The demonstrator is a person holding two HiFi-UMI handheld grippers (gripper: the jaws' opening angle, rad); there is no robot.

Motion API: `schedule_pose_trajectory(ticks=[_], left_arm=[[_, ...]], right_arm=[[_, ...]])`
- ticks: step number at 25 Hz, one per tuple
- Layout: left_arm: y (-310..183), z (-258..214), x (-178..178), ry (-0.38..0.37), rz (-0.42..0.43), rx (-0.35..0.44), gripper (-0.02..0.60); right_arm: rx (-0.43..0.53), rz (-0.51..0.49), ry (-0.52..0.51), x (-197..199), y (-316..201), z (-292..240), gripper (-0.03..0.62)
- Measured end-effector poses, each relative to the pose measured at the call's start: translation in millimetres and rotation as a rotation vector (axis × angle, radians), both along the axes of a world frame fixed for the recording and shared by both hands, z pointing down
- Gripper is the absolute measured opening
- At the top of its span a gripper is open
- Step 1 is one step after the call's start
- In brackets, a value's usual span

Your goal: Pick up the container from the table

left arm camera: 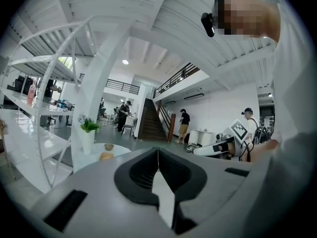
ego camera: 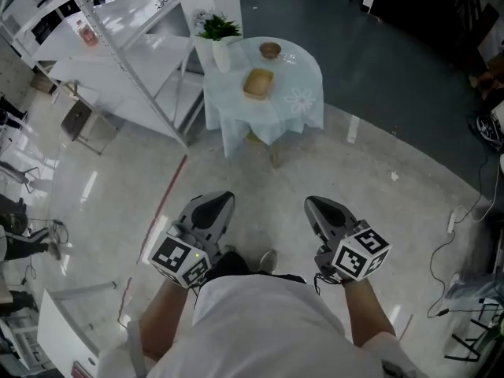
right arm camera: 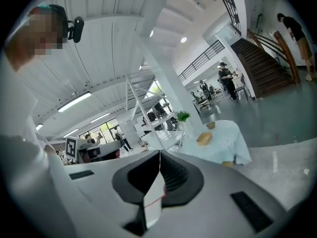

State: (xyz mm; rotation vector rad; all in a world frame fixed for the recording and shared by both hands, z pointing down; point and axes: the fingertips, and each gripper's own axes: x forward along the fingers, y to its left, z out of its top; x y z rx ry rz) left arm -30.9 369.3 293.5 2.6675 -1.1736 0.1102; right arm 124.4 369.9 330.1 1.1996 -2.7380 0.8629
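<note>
The container (ego camera: pixel 258 83) is a shallow tan tray lying on a small round table (ego camera: pixel 303 73) draped in pale cloth, far ahead of me. Both grippers hang low by my body, well short of the table. My left gripper (ego camera: pixel 222 198) is shut with nothing between its jaws, and so is my right gripper (ego camera: pixel 313 204). In the left gripper view the shut jaws (left arm camera: pixel 158 150) point toward the container (left arm camera: pixel 106 156), which is small and distant. In the right gripper view the gripper (right arm camera: pixel 159 152) faces the container (right arm camera: pixel 204 138) on the table (right arm camera: pixel 225 140).
A small brown bowl (ego camera: pixel 270 50) and a white vase with a green plant (ego camera: pixel 220 42) share the table. A white shelving rack (ego camera: pixel 118 38) stands to the left. Cables (ego camera: pixel 461 215) lie on the floor at right. Several people and a staircase (left arm camera: pixel 151 120) are far off.
</note>
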Motion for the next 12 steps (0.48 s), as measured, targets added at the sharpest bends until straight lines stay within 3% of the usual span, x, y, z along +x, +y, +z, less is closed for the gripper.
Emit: schedule_pose_trajectory(ticks=[12], left_arm=[[-26.8,7.9,7.2,-0.009,-0.004,-0.002,0.021]], right_arm=[[-0.016,0.005,-0.016,8.8,-27.3,10.0,0.023]])
